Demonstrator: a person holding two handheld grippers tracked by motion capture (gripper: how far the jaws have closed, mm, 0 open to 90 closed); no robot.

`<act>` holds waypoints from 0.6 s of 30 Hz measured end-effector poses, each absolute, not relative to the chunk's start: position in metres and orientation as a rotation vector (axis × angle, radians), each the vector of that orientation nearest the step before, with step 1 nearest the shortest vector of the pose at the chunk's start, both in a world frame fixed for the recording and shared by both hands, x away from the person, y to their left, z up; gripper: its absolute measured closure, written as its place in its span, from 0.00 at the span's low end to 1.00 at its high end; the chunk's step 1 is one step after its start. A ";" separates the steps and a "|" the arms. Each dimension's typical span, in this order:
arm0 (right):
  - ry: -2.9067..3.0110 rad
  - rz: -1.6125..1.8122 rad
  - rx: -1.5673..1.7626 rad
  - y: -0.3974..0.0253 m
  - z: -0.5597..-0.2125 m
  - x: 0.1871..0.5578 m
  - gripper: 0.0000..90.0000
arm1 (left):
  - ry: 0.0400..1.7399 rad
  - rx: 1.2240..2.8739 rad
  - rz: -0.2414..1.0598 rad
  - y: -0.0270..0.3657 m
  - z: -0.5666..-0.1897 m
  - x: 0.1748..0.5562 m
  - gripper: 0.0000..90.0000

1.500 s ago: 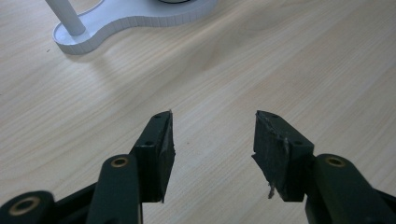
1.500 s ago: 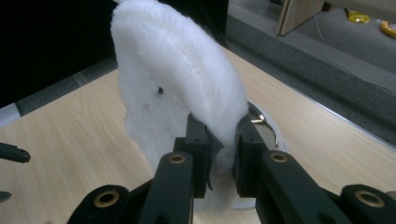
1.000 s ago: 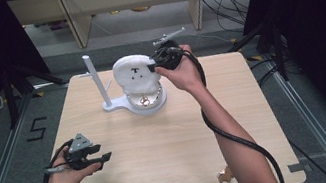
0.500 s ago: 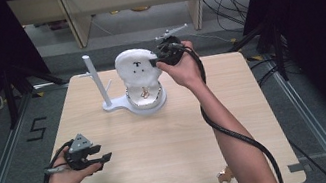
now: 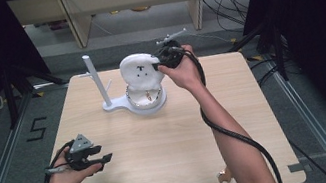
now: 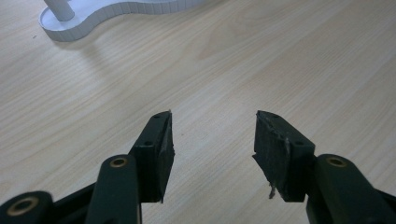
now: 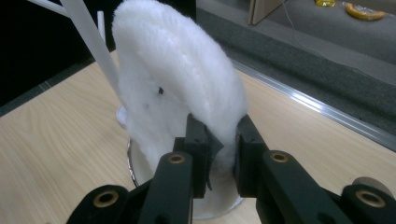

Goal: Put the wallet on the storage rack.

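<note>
Jaws of the right gripper (image 7: 219, 140) are being pinched on the edge of the soft, light plush hat (image 7: 177, 88) above the white stand (image 5: 117, 104), while the left gripper (image 6: 212, 140), well apart, is being held gaping.

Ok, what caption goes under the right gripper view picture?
Right gripper pinching the edge of a fluffy white plush above the white stand.

Right tongs (image 5: 162, 62), clamped on the white plush cover (image 5: 141, 71), have risen and drawn slightly rightward since a second ago. The cover now hangs higher over the round stand base (image 5: 146, 99), exposing more of it.
</note>
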State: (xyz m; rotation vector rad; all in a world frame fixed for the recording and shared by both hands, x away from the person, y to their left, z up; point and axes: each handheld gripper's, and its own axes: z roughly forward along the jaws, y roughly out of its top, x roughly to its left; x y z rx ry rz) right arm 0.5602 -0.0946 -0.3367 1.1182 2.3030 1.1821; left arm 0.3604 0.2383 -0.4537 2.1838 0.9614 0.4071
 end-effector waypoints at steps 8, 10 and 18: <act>2.344 1.115 1.115 -0.091 -0.347 0.563 0.88 | 0.982 2.159 0.407 0.236 -0.457 0.360 0.52; 2.355 1.069 1.119 -0.090 -0.350 0.564 0.88 | 0.963 2.191 0.399 0.237 -0.456 0.360 0.52; 2.413 0.980 1.111 -0.084 -0.359 0.567 0.87 | 0.969 2.182 0.397 0.237 -0.457 0.360 0.52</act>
